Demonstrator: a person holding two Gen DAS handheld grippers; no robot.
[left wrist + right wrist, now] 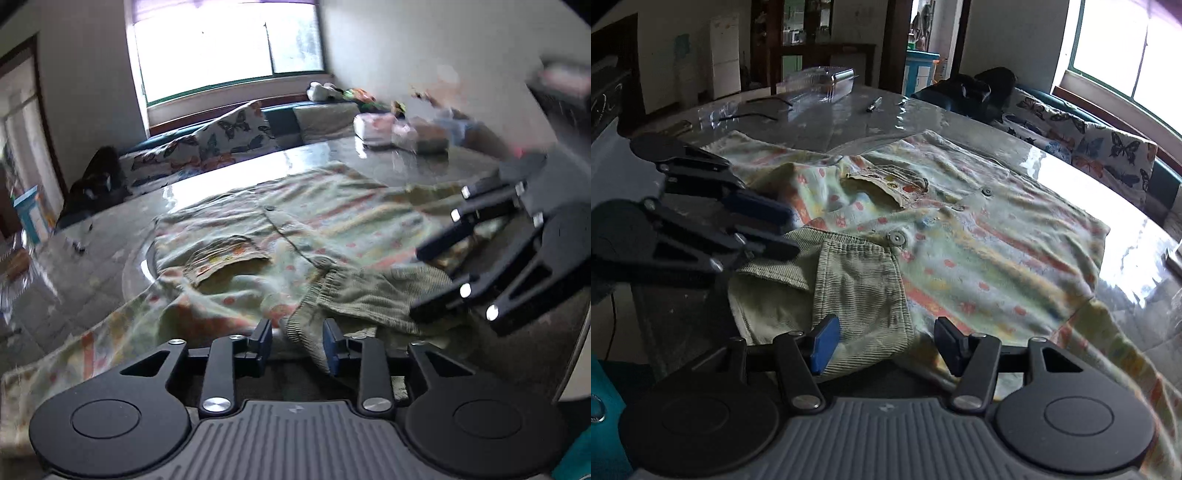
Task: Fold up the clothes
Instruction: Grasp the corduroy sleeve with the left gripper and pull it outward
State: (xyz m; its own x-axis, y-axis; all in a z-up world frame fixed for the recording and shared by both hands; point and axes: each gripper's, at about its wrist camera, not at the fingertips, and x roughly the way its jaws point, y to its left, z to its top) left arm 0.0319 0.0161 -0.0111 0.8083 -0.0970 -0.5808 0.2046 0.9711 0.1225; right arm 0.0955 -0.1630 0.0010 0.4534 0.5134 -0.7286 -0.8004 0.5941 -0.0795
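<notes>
- We see the patterned garment [979, 236] spread across the middle of the right wrist frame on the glossy table [923, 114], buttons up, with its green ribbed collar [860, 284] in the lower centre and a chest pocket [890, 184] above it.
- Our right gripper [882, 343] stands wide, with the collar edge lying between its blue pads but not pinched.
- Our left gripper [297, 345] is at the bottom centre of its own frame, jaws parted to a middling gap around a ribbed fold of the collar; we cannot tell whether the pads touch it.
- Both grippers crowd the same collar. We judge that closing them together could bunch the ribbing or knock one gripper against the other.
- A pinch could take one layer only, so the lower layer would lag and the fold would skew.
- The tabletop looks slick, so a pull could slide the whole garment toward the near edge, where cloth already hangs at the lower right of the right wrist frame.
- Small items, such as a pen [874, 104] in the upper centre, could be swept along by a wide drag.
- We read no brand, label or writing anywhere.
</notes>
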